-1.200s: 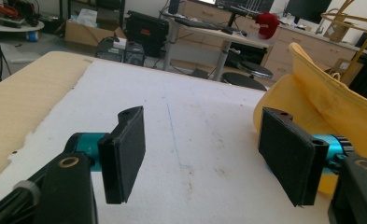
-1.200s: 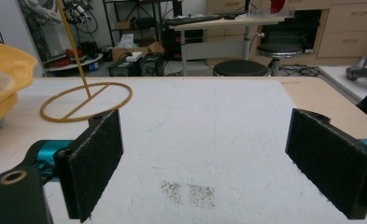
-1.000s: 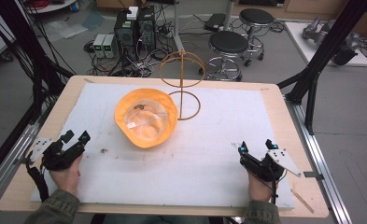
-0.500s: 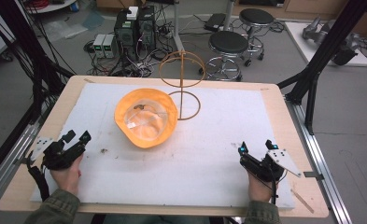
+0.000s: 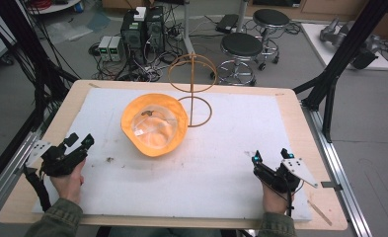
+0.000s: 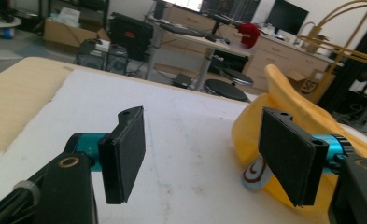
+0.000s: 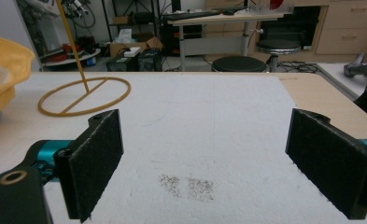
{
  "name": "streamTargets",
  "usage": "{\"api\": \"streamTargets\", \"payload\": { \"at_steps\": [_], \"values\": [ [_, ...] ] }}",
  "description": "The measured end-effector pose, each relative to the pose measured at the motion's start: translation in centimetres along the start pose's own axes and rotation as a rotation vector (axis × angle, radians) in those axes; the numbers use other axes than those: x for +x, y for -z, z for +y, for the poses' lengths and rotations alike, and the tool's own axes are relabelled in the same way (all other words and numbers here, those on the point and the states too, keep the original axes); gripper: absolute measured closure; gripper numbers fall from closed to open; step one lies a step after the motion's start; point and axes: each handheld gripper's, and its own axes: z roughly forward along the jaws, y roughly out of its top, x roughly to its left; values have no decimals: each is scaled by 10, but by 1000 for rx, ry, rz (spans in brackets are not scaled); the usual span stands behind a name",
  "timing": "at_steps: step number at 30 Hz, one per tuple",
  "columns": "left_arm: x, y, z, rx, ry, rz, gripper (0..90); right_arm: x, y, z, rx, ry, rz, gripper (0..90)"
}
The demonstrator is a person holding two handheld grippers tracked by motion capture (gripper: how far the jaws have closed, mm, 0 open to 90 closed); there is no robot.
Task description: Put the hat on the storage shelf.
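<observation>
Two black stools (image 5: pixel 242 47) stand beyond the table (image 5: pixel 290 106), perhaps with computer towers (image 5: pixel 142 29).

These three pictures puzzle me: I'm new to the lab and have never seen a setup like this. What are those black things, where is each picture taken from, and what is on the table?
There is no robot here. A person sits at the table and holds a hand tool with two black jaws in each hand: the left gripper and the right gripper. The high view comes from a fixed camera above the table. The other two come from small cameras riding on each tool, looking out between its own jaws.

On the white mat lies an orange hat, turned upside down so its pale lining shows. Beside it stands a thin wire hat stand with a ring base. Both grippers are open and hold nothing; the hat lies just ahead of the left one.
</observation>
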Motion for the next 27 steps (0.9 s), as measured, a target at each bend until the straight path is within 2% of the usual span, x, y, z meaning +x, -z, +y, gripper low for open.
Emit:
{"api": "streamTargets", "payload": {
  "at_steps": [4,7,8,10,12,15,19,23,27],
  "values": [
    [0,-3,10,-1,8,-13,330,1,-1,-1,10,10,6,100],
    [2,-6,17,15,11,-51,333,1,-2,-1,8,19,3,100],
    [1,-8,22,26,4,-70,337,2,-2,-1,13,21,2,100],
    [0,-9,26,33,-8,-78,338,2,-2,-1,12,25,1,100],
    [-5,-12,39,41,-37,-107,337,2,-3,-1,14,14,7,100],
    [-14,-17,51,41,-106,-99,334,2,-1,0,9,0,3,100],
    [-24,-25,61,28,-123,-103,321,2,-1,0,3,2,2,100],
    [-33,-37,67,61,-165,-104,297,2,-2,0,9,-2,6,100],
    [-39,-45,70,72,-167,-107,291,1,-2,0,4,-3,6,100]
  ]
}}
